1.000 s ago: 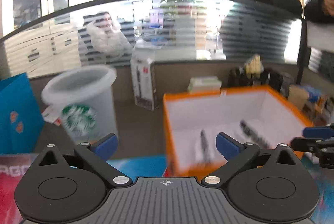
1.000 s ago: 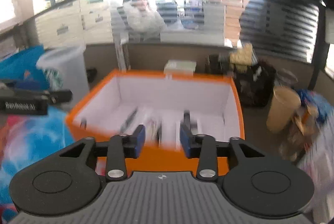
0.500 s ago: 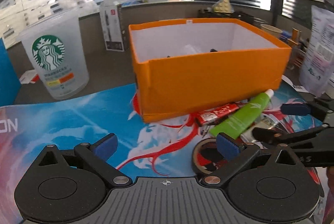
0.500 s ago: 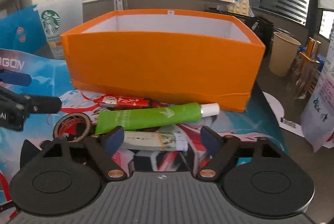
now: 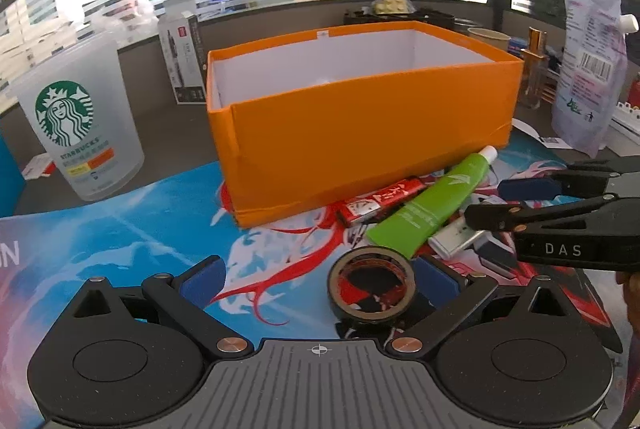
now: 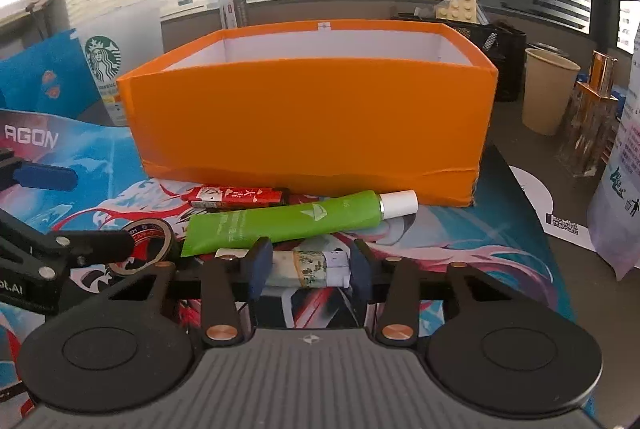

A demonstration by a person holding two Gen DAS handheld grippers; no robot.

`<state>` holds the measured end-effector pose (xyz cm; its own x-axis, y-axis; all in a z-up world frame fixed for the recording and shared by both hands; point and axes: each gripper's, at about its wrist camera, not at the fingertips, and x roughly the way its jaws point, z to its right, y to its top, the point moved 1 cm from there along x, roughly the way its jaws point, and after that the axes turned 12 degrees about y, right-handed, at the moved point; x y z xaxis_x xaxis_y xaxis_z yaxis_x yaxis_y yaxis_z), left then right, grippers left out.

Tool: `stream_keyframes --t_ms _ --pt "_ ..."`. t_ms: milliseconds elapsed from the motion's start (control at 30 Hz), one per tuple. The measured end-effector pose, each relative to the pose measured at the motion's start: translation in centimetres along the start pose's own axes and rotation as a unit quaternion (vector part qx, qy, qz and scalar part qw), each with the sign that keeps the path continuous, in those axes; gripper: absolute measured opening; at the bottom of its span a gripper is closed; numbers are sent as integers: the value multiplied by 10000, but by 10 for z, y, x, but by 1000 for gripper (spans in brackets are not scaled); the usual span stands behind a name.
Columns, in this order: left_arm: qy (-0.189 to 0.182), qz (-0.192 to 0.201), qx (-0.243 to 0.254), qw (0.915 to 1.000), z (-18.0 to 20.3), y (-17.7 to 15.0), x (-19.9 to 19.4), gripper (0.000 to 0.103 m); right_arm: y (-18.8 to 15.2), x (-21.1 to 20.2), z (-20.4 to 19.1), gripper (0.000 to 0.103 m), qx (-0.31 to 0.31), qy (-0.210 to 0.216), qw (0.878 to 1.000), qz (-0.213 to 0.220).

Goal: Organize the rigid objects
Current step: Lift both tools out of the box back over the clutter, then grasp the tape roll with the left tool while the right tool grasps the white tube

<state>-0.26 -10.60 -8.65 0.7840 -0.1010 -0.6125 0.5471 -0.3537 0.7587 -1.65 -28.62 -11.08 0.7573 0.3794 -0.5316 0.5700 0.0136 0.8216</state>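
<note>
An orange box stands on the printed mat. In front of it lie a red packet, a green tube, a small white tube and a tape roll. My left gripper is open low over the mat, the tape roll between its fingers toward the right one. My right gripper is low on the mat with its fingers closed against both ends of the white tube.
A Starbucks cup stands left of the box, with a dark carton behind. A paper cup, a gold bottle and a white pouch stand to the right. A blue bag is at far left.
Both grippers came down from above the box to the mat in front of it. The right gripper's fingers narrowed from wide open onto the white tube. The left gripper moved up to the tape roll.
</note>
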Motion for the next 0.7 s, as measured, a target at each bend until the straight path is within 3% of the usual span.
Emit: stream_keyframes --t_ms 67,167,433,533,600,700 --pt "10 12 -18 10000 0 0 -1 102 -2 -2 -1 95 63 49 9999 126" --pt "90 -18 2 10000 -1 -1 1 102 -2 -3 -10 97 -121 120 9995 255" --pt "130 -114 -39 9998 -8 -6 5 102 -6 11 -17 97 -408 99 9990 -159" --pt "125 -132 -43 9998 -9 -7 6 102 -6 18 -21 93 -541 47 9979 -356" --pt "105 -134 -71 9998 -9 -7 5 102 -5 19 -21 82 -532 1 9980 -330" --pt "53 -79 -85 9999 -9 -6 2 102 -3 18 -17 81 -474 -90 9983 -326"
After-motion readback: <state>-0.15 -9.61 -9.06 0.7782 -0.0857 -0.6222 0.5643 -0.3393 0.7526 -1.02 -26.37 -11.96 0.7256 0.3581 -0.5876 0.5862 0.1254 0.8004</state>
